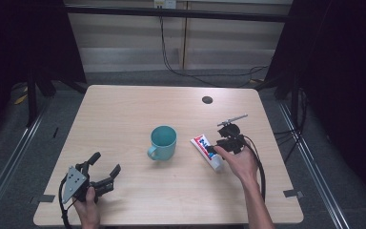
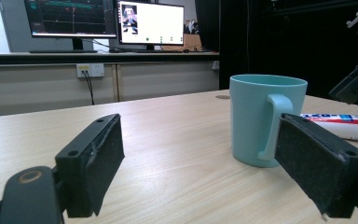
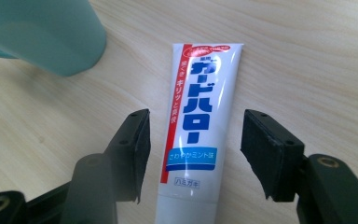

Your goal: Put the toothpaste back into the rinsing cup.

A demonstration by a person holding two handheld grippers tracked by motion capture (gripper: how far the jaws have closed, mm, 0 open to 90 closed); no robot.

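The smooth teal ceramic mug (image 1: 163, 141) is plain; the white plastic toothpaste tube (image 3: 200, 121) carries blue lettering and a red stripe on the pale wood-grain table (image 1: 124, 119).

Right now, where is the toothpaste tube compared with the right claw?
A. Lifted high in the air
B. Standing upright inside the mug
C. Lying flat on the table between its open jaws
C: the toothpaste tube lies flat on the table, with a gap on each side inside the right claw.
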